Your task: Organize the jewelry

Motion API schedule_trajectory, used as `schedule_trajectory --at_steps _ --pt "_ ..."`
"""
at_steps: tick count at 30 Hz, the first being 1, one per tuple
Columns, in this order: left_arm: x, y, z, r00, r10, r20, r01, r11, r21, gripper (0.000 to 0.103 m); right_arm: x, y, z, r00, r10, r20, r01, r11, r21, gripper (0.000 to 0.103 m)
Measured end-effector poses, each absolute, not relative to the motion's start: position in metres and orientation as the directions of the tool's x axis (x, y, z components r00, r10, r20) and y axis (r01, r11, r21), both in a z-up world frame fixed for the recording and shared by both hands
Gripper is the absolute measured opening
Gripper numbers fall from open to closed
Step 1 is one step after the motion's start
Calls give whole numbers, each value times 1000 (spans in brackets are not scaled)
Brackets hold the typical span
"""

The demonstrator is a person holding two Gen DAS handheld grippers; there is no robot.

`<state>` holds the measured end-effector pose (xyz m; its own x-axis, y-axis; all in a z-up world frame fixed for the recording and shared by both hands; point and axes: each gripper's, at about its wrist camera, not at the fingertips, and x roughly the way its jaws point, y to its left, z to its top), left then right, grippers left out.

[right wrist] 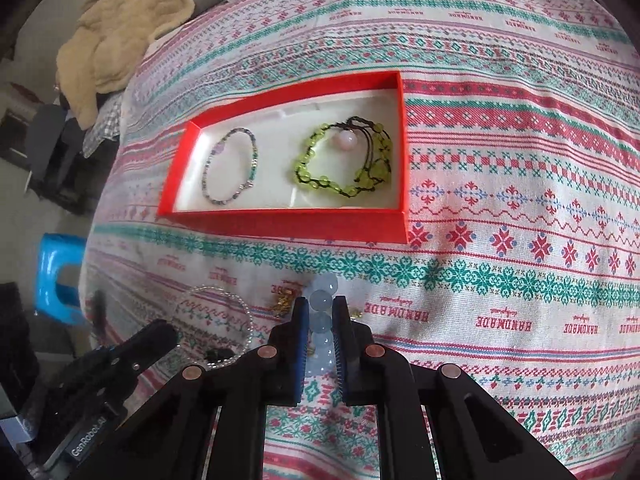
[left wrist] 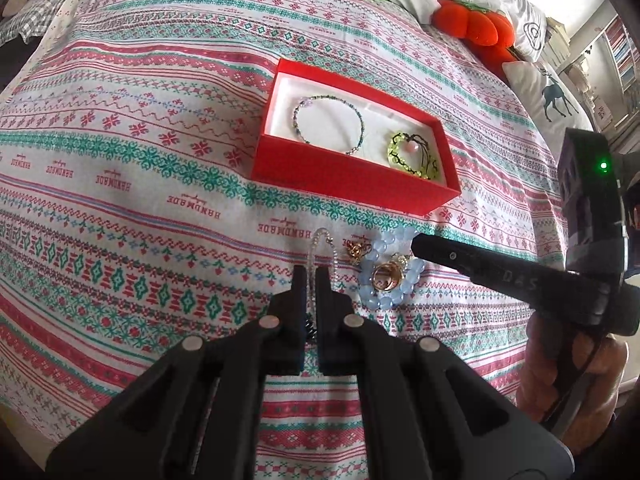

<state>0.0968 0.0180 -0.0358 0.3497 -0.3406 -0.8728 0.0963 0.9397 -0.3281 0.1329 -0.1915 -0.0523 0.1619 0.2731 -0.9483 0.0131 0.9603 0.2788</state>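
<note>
Left wrist view: the left gripper (left wrist: pixel 311 280) is closed on a clear bead bracelet (left wrist: pixel 325 240), whose loop runs from between the pads toward 12 o'clock over the patterned bedspread (left wrist: pixel 140 160). Just at 2 o'clock from it lies a blue bead bracelet (left wrist: pixel 376 276) with gold rings (left wrist: pixel 386 280) inside its loop, and the right gripper (left wrist: pixel 418 245) comes in from 3 o'clock, its tip at that bracelet. Beyond, at 12 o'clock, sits a red box (left wrist: pixel 348 176) holding a thin bead bracelet (left wrist: pixel 328 124) and a green bead bracelet (left wrist: pixel 414 156) (white lining inside). In the right wrist view the right gripper (right wrist: pixel 321 316) is nearly closed, blue beads (right wrist: pixel 323 320) pinched between its pads, the box (right wrist: pixel 288 226) at 12 o'clock and the clear bracelet (right wrist: pixel 216 320) at 9 o'clock.
</note>
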Motion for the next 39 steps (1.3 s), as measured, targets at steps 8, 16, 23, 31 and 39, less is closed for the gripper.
schedule_trajectory --at_steps 8,16,23,31,39 --pt "90 19 -22 371 -357 -857 116 934 -339 5 120 -180 -11 213 362 -907 -79 932 353 12" --pt "87 19 -5 410 -358 -839 148 934 -326 5 113 -178 14 277 340 -899 -144 940 311 12" --pt "94 14 7 437 -360 -824 150 933 -328 5 116 -187 24 309 340 -888 -141 940 311 12" --pt "110 10 24 471 -378 -797 133 924 -360 5 123 -198 37 359 344 -868 -121 939 322 12" --pt "133 4 30 492 -409 -768 105 904 -415 5 131 -224 45 421 333 -844 -57 938 342 12"
